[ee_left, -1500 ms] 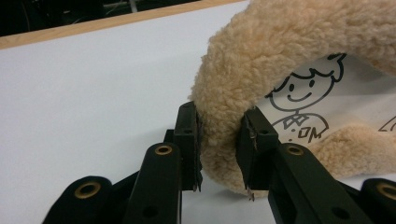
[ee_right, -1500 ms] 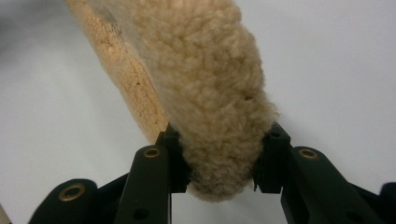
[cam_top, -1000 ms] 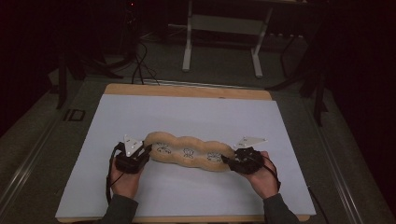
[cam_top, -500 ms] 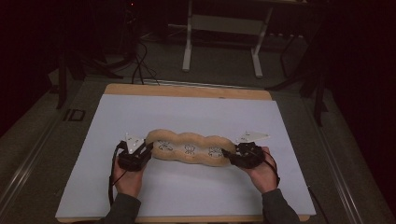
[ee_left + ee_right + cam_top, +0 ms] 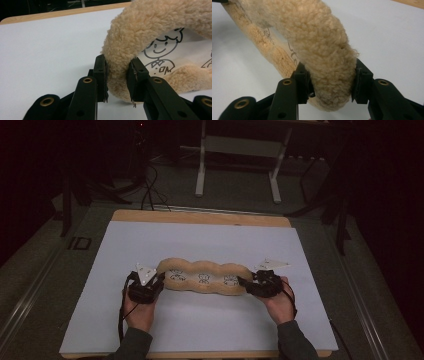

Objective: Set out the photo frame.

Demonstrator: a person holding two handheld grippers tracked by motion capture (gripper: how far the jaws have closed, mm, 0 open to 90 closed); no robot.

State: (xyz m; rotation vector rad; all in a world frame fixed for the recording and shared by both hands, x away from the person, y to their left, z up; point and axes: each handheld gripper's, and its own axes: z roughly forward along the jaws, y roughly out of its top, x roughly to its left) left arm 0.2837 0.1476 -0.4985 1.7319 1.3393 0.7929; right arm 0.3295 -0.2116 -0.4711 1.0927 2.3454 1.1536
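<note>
Beige fleecy plush cushion, lumpy, printed with cartoon figures, looks light and squashy: left tongs pinch one end's rim, while right tongs, just easing apart, bracket the other end on the white-covered bench.

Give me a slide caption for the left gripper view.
Left gripper clamps the fleecy rim of a tan plush cushion on a white sheet.

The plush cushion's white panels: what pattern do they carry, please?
Black line-drawn cartoon figures, clearest in the left gripper view.
</note>
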